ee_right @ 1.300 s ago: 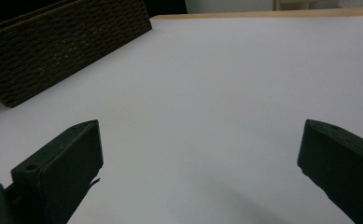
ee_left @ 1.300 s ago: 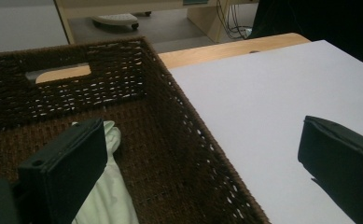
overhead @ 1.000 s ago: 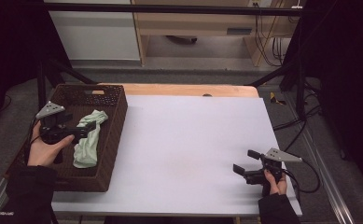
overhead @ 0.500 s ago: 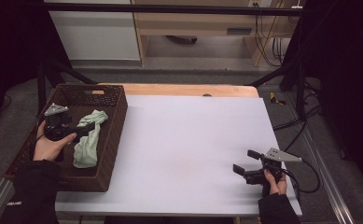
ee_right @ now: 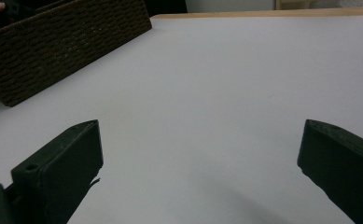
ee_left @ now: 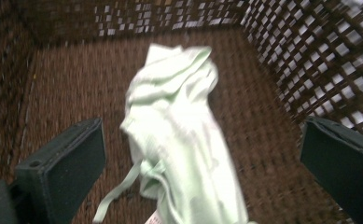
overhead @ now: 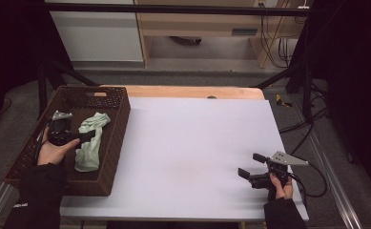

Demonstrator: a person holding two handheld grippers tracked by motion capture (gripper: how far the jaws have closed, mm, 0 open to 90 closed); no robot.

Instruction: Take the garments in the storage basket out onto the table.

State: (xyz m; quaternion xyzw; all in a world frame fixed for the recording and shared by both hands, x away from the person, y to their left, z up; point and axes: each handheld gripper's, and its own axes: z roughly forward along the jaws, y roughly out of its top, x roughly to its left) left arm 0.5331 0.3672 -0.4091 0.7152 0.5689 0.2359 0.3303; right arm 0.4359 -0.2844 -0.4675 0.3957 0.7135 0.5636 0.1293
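From above, my left gripper (overhead: 88, 137) sits inside the dark brown woven basket (overhead: 118, 126) beside the crumpled pale green cloth (overhead: 90, 141), whose folds lie between my wide-apart fingers (ee_left: 62, 168) in the left gripper view, while my right fingers (ee_right: 60, 170) gape over the white table (ee_right: 226, 93).

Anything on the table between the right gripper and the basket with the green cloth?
Nothing: in the high view the white table is bare from the right gripper across to the basket; the right gripper view agrees.

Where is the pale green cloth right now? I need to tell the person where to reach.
In the high view, the pale green cloth lies inside the brown wicker basket at the table's left side, just right of the left gripper, whose open jaws point at it.
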